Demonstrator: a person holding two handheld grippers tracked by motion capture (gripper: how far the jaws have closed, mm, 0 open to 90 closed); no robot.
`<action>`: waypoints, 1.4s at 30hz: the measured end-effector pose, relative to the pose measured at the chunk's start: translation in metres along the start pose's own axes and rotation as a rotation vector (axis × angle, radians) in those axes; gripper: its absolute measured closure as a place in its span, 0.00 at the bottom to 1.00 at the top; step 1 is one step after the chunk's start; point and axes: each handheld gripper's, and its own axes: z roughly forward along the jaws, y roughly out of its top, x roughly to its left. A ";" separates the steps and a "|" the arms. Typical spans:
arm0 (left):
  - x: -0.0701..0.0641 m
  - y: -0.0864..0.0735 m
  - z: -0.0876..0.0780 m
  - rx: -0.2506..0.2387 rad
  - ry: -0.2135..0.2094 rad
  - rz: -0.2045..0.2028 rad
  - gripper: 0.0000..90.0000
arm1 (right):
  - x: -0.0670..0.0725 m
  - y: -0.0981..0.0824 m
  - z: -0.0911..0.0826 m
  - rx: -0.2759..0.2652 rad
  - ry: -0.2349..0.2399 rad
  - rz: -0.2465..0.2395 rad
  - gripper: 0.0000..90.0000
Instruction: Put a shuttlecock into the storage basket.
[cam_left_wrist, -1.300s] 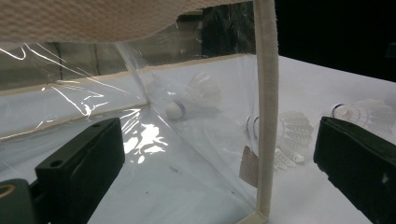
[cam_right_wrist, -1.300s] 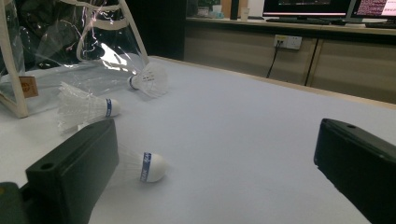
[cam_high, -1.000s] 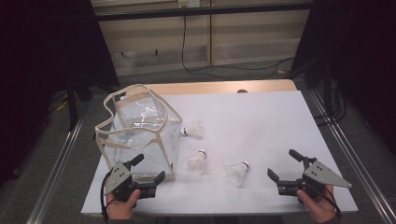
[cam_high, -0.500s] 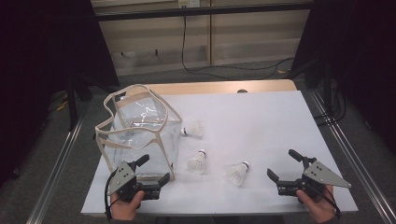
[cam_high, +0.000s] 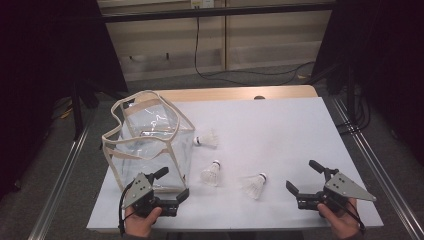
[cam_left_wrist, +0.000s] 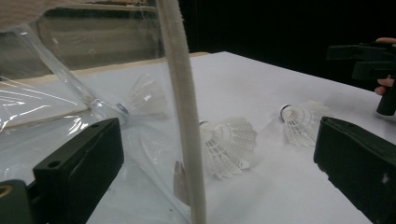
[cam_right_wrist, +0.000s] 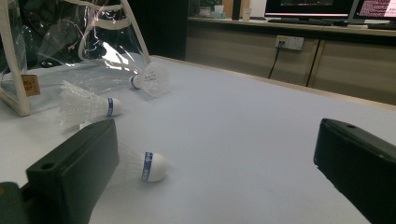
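A clear plastic bag (cam_high: 147, 142) with cream trim stands open at the table's left. Three white shuttlecocks lie to its right: one (cam_high: 207, 140) by the bag's side, one (cam_high: 211, 173) nearer me, one (cam_high: 253, 185) further right. My left gripper (cam_high: 173, 184) is open at the bag's near right corner. In the left gripper view the corner trim (cam_left_wrist: 184, 116) rises between the jaws, with a shuttlecock (cam_left_wrist: 229, 144) just behind it. My right gripper (cam_high: 302, 176) is open and holds nothing, a short way right of the nearest shuttlecock (cam_right_wrist: 144, 165).
The white tabletop (cam_high: 270, 130) has free room at the back and right. Its near edge runs just under both hands. Metal rails (cam_high: 375, 165) flank the table. A wall socket (cam_right_wrist: 289, 43) and cable sit beyond the far edge.
My left gripper has shifted a little to the right, closer to the bag's near corner. The right gripper, bag and shuttlecocks have stayed put.
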 end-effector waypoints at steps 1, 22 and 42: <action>-0.001 0.000 0.001 0.005 -0.005 -0.005 0.02 | 0.000 0.000 0.000 0.000 0.000 0.000 0.00; -0.009 0.000 0.012 0.030 -0.049 -0.015 0.02 | 0.002 0.000 0.001 0.000 0.004 -0.002 0.00; -0.010 0.001 0.007 0.013 -0.060 -0.010 0.07 | 0.002 0.000 0.001 -0.001 0.008 -0.004 0.00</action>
